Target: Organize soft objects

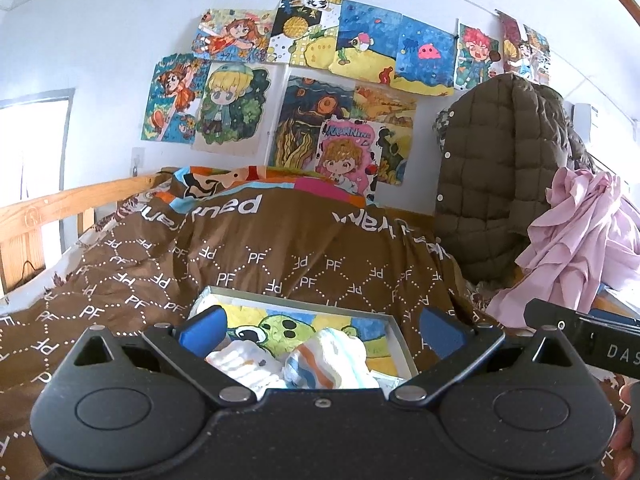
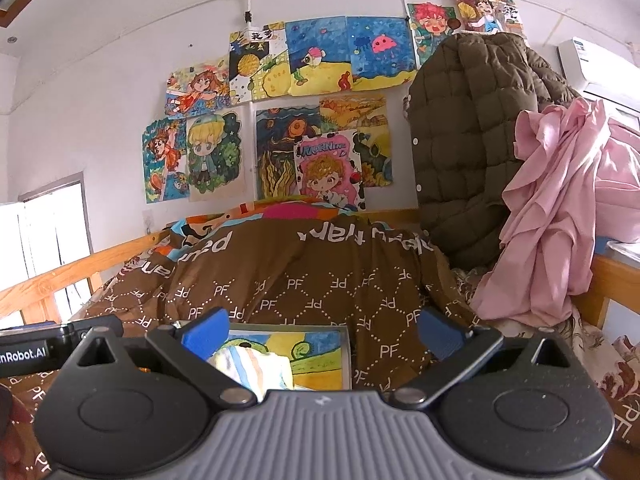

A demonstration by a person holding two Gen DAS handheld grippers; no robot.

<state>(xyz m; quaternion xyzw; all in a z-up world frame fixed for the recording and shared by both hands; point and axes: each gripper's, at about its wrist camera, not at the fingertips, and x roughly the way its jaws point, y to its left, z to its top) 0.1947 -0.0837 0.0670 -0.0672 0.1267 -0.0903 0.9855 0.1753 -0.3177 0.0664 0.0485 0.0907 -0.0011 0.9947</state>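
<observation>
Your left gripper [image 1: 320,330] hovers above the shallow box [image 1: 394,328] with its blue-padded fingers [image 1: 202,330] spread wide and nothing between them. Your right gripper [image 2: 322,330] hangs just right of that box, jaws equally wide apart, also empty, level with the left.

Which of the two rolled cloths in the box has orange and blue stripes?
The right-hand cloth, lying beside the plain white ribbed one in the box. Its broad orange and blue bands set it apart; the left one is all white.
</observation>
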